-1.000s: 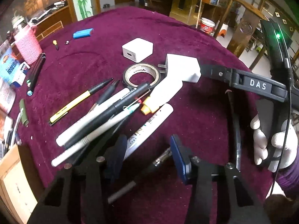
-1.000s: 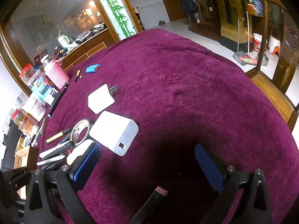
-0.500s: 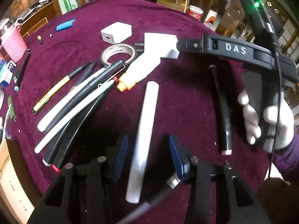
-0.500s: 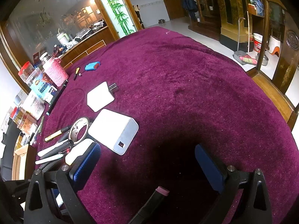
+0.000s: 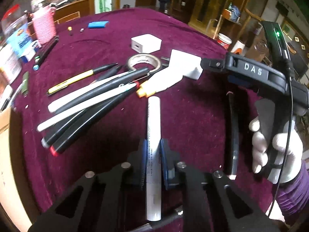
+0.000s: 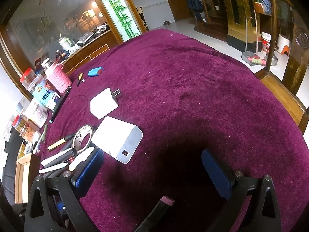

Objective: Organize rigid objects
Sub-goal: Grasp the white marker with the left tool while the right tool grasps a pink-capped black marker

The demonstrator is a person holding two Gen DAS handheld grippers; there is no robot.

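Closing just now, the left gripper (image 5: 153, 150) clamps the white marker (image 5: 153, 135) on the purple cloth (image 6: 193, 96); right gripper (image 6: 152, 166) gapes wide, empty, near the power bank (image 6: 117, 139).

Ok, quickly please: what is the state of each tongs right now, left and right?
Left tongs: have just been closing, now shut on the white marker.
Right tongs: open, holding nothing.

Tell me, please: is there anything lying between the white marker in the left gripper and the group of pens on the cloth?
Nothing visible does. The left gripper, whose jaws have just been closing, now clamps the white marker. Between it and the pile of pens there is only bare maroon cloth. The orange-capped glue bottle lies beyond the marker's far tip.
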